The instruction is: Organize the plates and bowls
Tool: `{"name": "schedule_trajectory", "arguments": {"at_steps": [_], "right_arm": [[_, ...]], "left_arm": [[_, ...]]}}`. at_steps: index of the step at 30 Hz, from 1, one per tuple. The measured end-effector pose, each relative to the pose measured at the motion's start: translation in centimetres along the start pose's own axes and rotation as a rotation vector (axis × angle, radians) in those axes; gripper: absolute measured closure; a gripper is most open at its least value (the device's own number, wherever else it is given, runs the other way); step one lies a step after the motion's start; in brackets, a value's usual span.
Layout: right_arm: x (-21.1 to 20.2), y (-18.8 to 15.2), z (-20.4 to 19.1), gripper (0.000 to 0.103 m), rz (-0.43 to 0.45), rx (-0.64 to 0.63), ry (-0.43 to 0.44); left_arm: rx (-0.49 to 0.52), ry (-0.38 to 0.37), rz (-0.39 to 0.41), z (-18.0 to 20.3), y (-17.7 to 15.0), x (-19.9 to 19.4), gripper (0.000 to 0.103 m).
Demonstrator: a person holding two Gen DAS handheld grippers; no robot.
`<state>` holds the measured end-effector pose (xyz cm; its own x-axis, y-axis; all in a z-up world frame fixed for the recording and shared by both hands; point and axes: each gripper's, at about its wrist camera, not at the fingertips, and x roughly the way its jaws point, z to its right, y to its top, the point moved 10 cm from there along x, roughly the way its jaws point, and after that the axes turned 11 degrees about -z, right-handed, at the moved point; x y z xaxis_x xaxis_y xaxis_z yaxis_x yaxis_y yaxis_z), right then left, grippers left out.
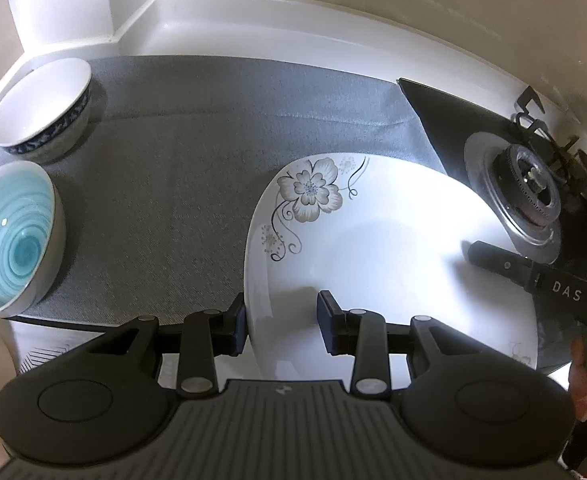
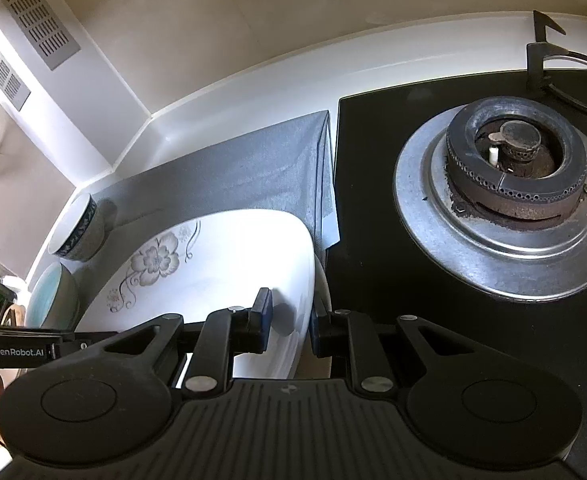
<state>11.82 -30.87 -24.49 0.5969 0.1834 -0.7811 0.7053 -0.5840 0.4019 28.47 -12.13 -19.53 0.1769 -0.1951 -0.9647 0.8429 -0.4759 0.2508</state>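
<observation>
White flowered plate (image 1: 393,232); teal bowl (image 1: 13,236) interior visible only left wrist.

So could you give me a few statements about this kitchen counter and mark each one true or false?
1. The white flowered plate is gripped at its rim by both the left hand-held gripper and the right hand-held gripper. True.
2. A pot sits on the gas burner. False: the burner is bare.
3. The turquoise bowl holds soup. False: it is empty.
4. The blue-rimmed white bowl stands on the grey mat near the wall corner. True.
5. The two bowls are stacked. False: they stand side by side.
</observation>
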Motion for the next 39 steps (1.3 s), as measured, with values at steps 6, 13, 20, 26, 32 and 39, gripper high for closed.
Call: {"name": "schedule_trajectory", "arguments": {"at_steps": [6, 13, 20, 26, 32, 39], "right_arm": [[0.0, -0.2, -0.3, 0.081, 0.02, -0.078, -0.011], [-0.3, -0.1, -0.9, 0.078, 0.012, -0.168, -0.049], [-0.3, 0.1, -2.4, 0.062, -0.005, -0.343, -0.246], [-1.4, 1.3, -2.8, 0.05, 0.014, -0.35, -0.217], [-1.9, 1.6, -3.8, 0.033, -0.035, -0.245, -0.129], [-0.8, -0.5, -8.2, 0.021, -0.153, -0.327, -0.053]], "left_arm": [[0.053, 0.058, 0.004, 0.3, -0.8, 0.9, 0.065], [0.052, 0.074, 0.003, 0.2, -0.9, 1.0, 0.066], [0.026, 0.078, 0.031, -0.4, -0.7, -0.3, 0.052], [-0.007, 0.075, 0.097, -1.3, -0.4, -2.3, 0.012], [-0.058, 0.054, 0.098, -1.5, -0.6, -3.6, 0.011], [-0.158, 0.047, 0.073, -3.7, -3.0, -4.6, 0.011]]}}
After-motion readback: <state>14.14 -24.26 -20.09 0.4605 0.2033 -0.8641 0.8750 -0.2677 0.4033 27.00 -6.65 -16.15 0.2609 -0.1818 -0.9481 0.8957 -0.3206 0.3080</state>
